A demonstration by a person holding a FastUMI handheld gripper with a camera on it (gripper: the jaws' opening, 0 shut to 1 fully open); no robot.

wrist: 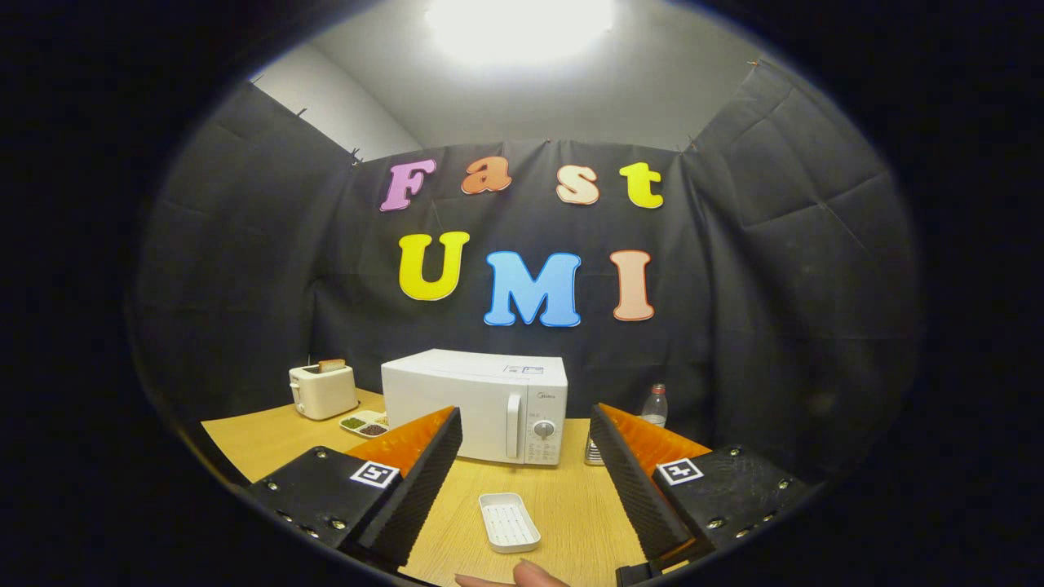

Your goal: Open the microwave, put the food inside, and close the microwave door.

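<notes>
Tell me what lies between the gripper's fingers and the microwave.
In the gripper view, a small white ridged tray lies on the wooden table between the open gripper fingers. Beyond it, bare tabletop runs to the closed microwave.

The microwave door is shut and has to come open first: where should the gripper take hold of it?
Judging by its shape, grip the upright bar handle on the microwave door's right edge, coming straight from the front. The open gripper would need rolling so its fingers straddle it.

Staged kitchen booth: black cloth wall (245, 285), microwave (473, 403), toaster (323, 390) on table (253, 444).
</notes>
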